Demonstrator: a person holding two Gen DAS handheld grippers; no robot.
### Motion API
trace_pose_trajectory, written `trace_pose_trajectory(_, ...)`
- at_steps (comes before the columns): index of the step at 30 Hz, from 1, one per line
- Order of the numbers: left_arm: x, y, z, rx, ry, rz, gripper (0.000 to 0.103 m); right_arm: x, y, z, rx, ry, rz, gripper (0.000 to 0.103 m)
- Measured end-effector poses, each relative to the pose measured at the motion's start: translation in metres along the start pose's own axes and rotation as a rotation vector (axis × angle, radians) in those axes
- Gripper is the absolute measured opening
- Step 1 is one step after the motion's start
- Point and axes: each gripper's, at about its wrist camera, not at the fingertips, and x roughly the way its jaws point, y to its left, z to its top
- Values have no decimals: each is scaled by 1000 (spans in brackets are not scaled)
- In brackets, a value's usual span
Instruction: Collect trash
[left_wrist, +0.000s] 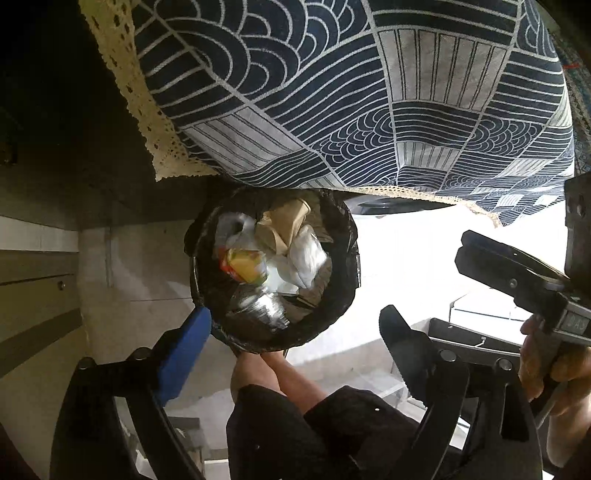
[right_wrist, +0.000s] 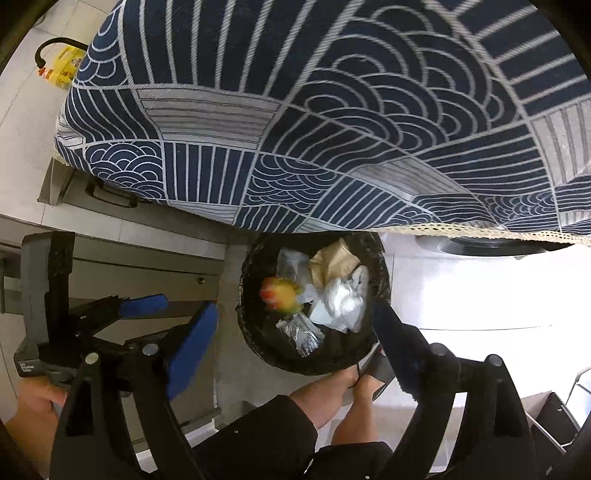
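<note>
In the one bin: one yellow wrapper, one foil piece.

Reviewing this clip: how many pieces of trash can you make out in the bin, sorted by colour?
In the black-lined trash bin, as far as the pile shows:
Brown paper: 1
White crumpled paper or plastic: 1
Yellow-and-red wrapper, blurred: 1
Silver foil wrapper: 1
Clear plastic: 1
Total: 5 visible; anything buried underneath cannot be counted.
</note>
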Motion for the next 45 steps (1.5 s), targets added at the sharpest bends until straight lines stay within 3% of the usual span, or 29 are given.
trace_pose_trajectory(7,-12,-14,-2,15,1,3,90,-26,-3,-11,2,-28,-7,85)
trace_pose_trajectory(16,-62,-42,-5,26,-63,37,90,-82,0,-19,-9,-153,-24,98)
trace_pose_trajectory(30,-165,-99,-18,71,-298,56,90,-207,17,-29,-93,-439,-69,98)
trace_pose_trajectory(36,-209,-126,-24,96,-409,123,90,-255,25,-32,-124,-525,-106,98)
trace_pose_trajectory(45,-247,-159,-27,153,-483,116,90,-294,31,-34,-162,-604,-127,98)
